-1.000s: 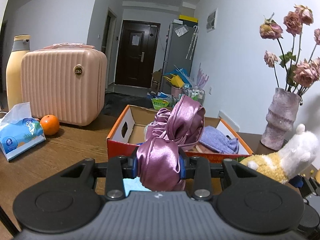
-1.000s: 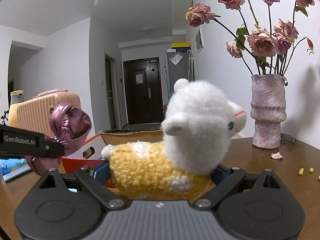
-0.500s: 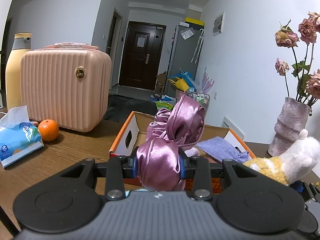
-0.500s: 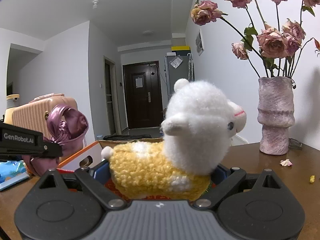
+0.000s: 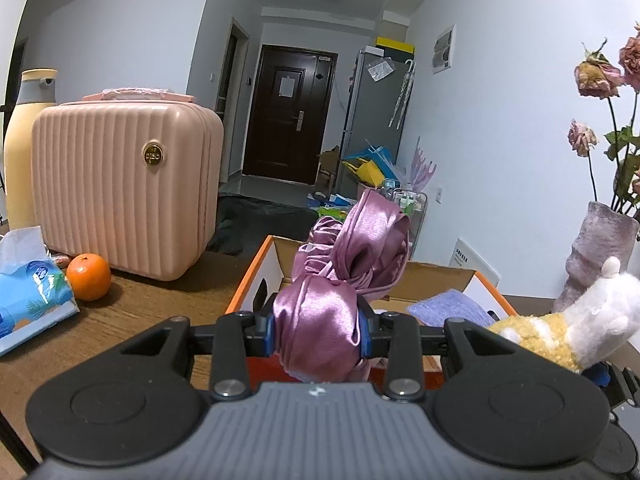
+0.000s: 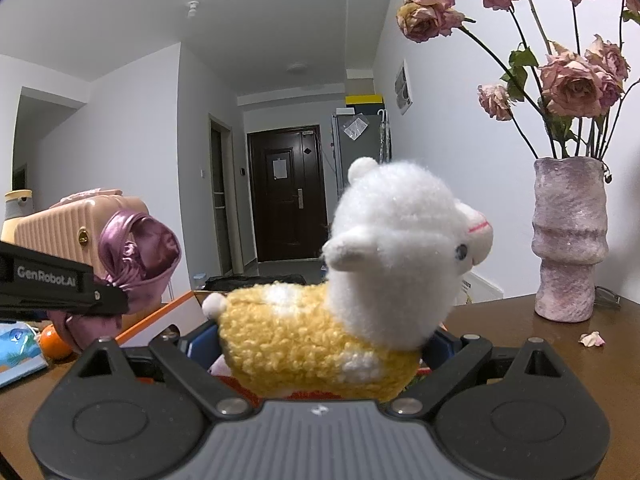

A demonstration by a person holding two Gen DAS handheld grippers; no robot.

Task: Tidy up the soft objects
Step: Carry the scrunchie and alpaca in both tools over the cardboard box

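Observation:
My left gripper [image 5: 318, 334] is shut on a purple satin scrunchie [image 5: 344, 272] and holds it above the near edge of an open orange cardboard box [image 5: 256, 264]. A lilac cloth [image 5: 448, 310] lies inside the box. My right gripper [image 6: 320, 344] is shut on a plush alpaca [image 6: 360, 280] with a white head and yellow body, held above the table to the right of the box; the alpaca also shows in the left wrist view [image 5: 568, 328]. The left gripper with the scrunchie [image 6: 136, 268] shows at the left of the right wrist view.
A pink ribbed case [image 5: 120, 184] and a cream bottle [image 5: 24, 140] stand at the back left. An orange [image 5: 88, 276] and a blue tissue pack [image 5: 28, 296] lie on the wooden table [image 5: 132, 312]. A vase of dried roses [image 6: 568, 240] stands at the right.
Both grippers have risen a little and drawn back from the box, each keeping its hold. The vase and case sit lower in view.

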